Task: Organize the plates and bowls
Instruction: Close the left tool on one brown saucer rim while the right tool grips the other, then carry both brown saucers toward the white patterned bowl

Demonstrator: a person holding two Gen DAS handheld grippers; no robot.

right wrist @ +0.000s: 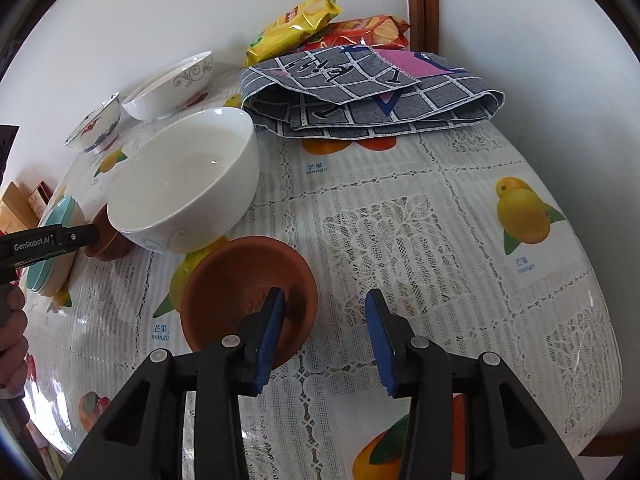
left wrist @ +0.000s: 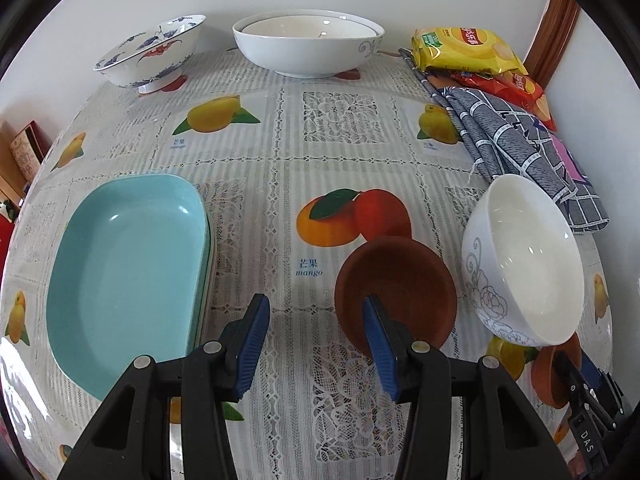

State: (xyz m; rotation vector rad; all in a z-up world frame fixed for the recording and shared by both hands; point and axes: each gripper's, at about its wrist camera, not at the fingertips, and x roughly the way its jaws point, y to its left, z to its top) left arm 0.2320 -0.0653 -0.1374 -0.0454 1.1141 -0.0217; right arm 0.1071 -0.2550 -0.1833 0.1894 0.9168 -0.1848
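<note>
My left gripper (left wrist: 316, 344) is open; its right finger reaches over the near rim of a brown saucer (left wrist: 400, 288) on the table. A stack of turquoise rectangular plates (left wrist: 128, 272) lies to its left. A white floral bowl (left wrist: 524, 264) stands right of the saucer. My right gripper (right wrist: 326, 340) is open; its left finger is over the rim of a second brown saucer (right wrist: 240, 284), which shows in the left wrist view (left wrist: 550, 372) too. The white bowl (right wrist: 188, 184) sits just beyond it. A blue-and-red patterned bowl (left wrist: 152, 52) and nested white bowls (left wrist: 308, 44) stand at the back.
A folded grey checked cloth (right wrist: 372, 92) and yellow and red snack bags (right wrist: 296, 24) lie at the back right by the wall. The fruit-print tablecloth (right wrist: 440, 240) covers the table. The left gripper's body (right wrist: 44, 242) and a hand show at the right view's left edge.
</note>
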